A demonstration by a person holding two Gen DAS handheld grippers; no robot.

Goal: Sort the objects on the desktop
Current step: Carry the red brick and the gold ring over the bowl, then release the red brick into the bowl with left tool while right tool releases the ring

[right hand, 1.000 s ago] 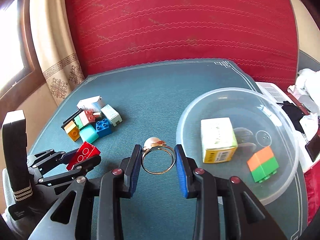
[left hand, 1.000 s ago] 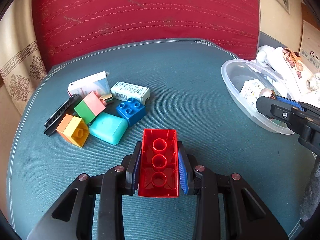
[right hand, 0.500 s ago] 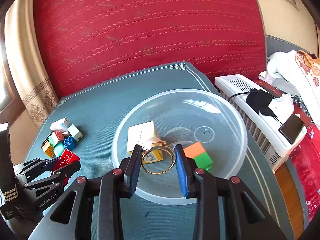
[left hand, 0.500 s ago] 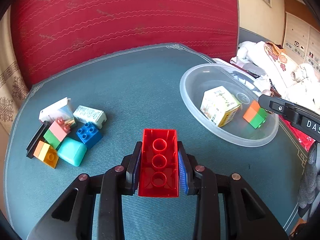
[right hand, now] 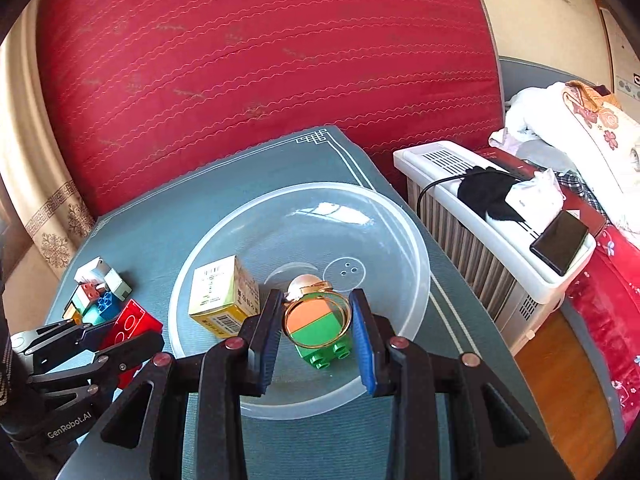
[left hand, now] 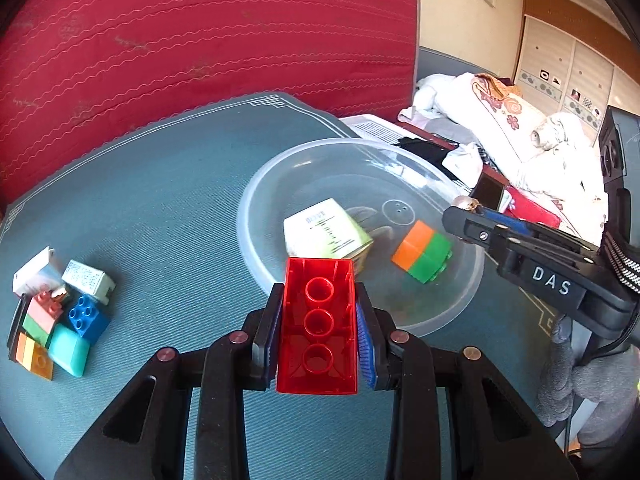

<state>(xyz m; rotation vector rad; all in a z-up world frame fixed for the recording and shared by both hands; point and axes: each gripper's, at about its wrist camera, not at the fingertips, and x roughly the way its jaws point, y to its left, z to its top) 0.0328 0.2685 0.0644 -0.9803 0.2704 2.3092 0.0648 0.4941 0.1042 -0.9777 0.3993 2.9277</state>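
Note:
My left gripper (left hand: 320, 332) is shut on a red brick (left hand: 319, 326), held underside up just before the near rim of the clear plastic bowl (left hand: 256, 200). My right gripper (right hand: 316, 320) is shut on a gold ring with a pearl (right hand: 308, 286) and holds it over the bowl (right hand: 416, 240). In the bowl lie a white and yellow box (right hand: 222, 296) and an orange and green brick (right hand: 320, 330). In the left wrist view the right gripper (left hand: 464, 210) comes in from the right over the bowl's rim.
A pile of bricks, small boxes and a teal block (left hand: 60, 316) lies at the left of the teal table mat (left hand: 160, 184). A red cushion (right hand: 260, 60) stands behind. A white heater (right hand: 480, 216) with a phone (right hand: 560, 242) stands to the right.
Both grippers have moved right toward the bowl. The ring is now over the bowl's middle, and the red brick has come up to the bowl's near rim.

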